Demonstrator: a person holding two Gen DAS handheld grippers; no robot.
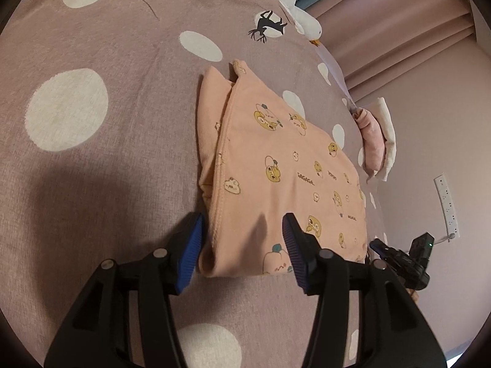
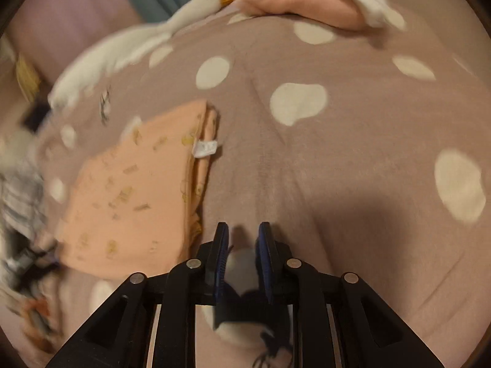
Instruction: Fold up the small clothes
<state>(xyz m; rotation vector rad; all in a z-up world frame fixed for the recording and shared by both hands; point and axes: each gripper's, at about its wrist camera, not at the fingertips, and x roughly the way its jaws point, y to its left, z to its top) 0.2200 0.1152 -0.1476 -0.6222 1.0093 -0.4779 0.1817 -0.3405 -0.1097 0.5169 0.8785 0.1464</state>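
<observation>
Garment: a folded peach garment [image 1: 276,165] with cartoon prints lies flat on the bed cover [image 1: 107,168], a mauve cover with white dots.
Left gripper [image 1: 242,239]: jaws apart, straddling the near folded edge of the garment; pads not pressing the cloth.
Right gripper [image 2: 242,245]: jaws narrowly apart, nothing between them, over bare cover just beside the garment's right edge.
Left view only: wall socket strip [image 1: 446,205]; the right gripper's tip past the garment's near right corner.
Right view only: white label [image 2: 205,148] at the garment's folded edge; view blurred.
Edges: goose toy [image 1: 302,15] and pink pillow [image 1: 373,141] along the bed's far edge.
Open room: wide bare cover left of the garment.
</observation>
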